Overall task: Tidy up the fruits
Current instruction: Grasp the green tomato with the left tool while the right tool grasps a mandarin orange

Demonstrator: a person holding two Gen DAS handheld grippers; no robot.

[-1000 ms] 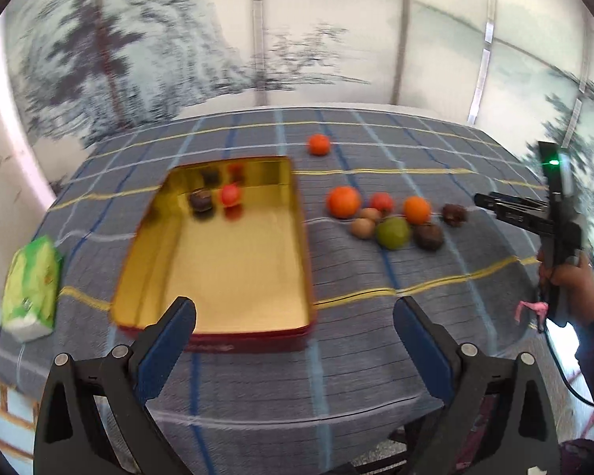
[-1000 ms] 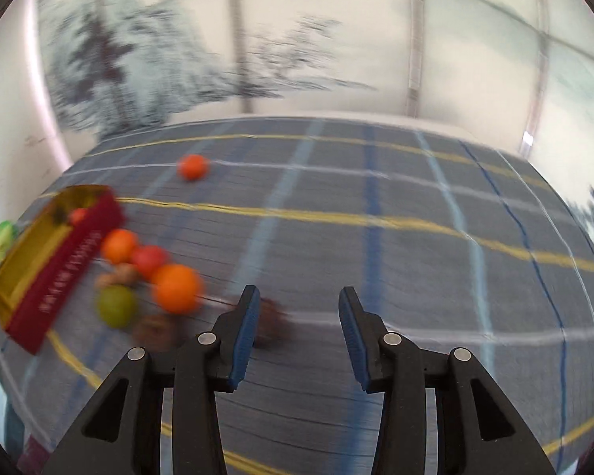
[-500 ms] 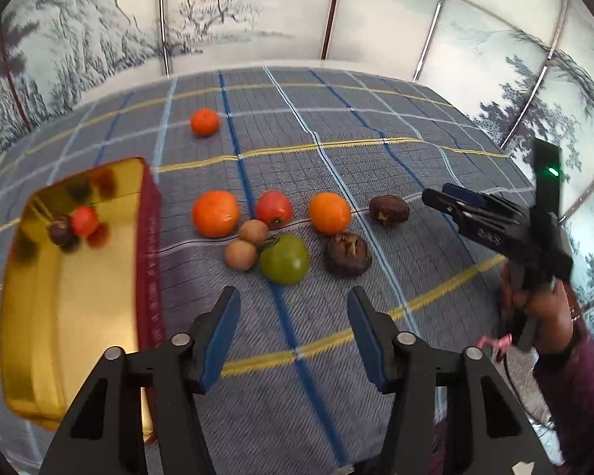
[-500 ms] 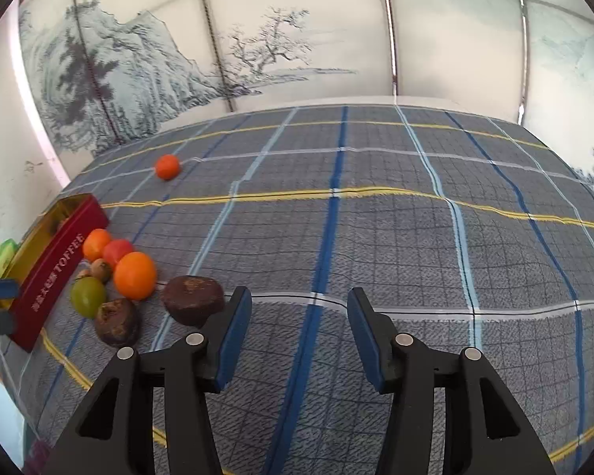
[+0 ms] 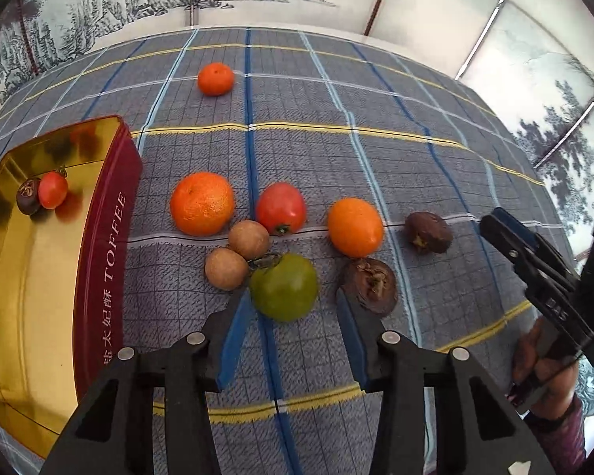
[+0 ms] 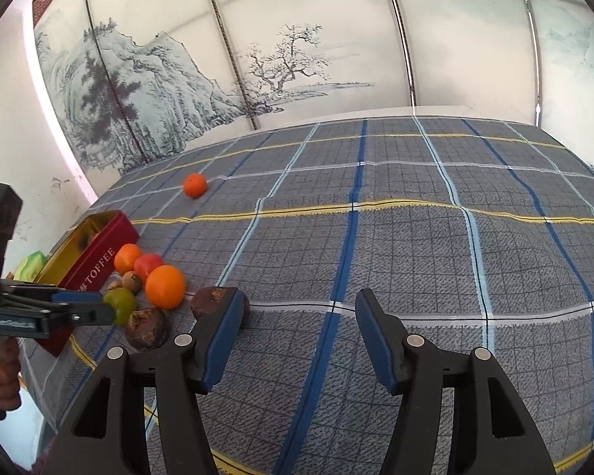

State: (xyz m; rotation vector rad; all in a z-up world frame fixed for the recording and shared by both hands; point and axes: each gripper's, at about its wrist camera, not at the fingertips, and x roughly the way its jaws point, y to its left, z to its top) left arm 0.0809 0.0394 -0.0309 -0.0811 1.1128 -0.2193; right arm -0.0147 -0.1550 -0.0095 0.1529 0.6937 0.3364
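Note:
My left gripper (image 5: pixel 291 303) hangs low over the fruit cluster. Its jaws are closing around a green fruit (image 5: pixel 285 287), and a gap still shows at the right pad. Around that fruit lie two oranges (image 5: pixel 202 203) (image 5: pixel 355 226), a red tomato (image 5: pixel 281 208), two brown longans (image 5: pixel 248 238) and two dark brown fruits (image 5: pixel 370 285) (image 5: pixel 428 232). The gold tin (image 5: pixel 111 237) at the left holds a small tomato (image 5: pixel 52 190) and a dark fruit. My right gripper (image 6: pixel 297 297) is opening with nothing between its fingers. A dark brown fruit (image 6: pixel 207 301) sits just left of its left finger.
A lone orange (image 5: pixel 215 78) lies farther back on the checked tablecloth (image 6: pixel 415 245). A green packet (image 6: pixel 29 265) sits beyond the tin. Painted screen panels stand behind the table. A person's hand (image 5: pixel 542 360) holds the right gripper at the table's right edge.
My left gripper has swung right from the tin to the fruit cluster, sunk lower, and its jaws have narrowed from wide. The right gripper's jaws have widened, with little travel.

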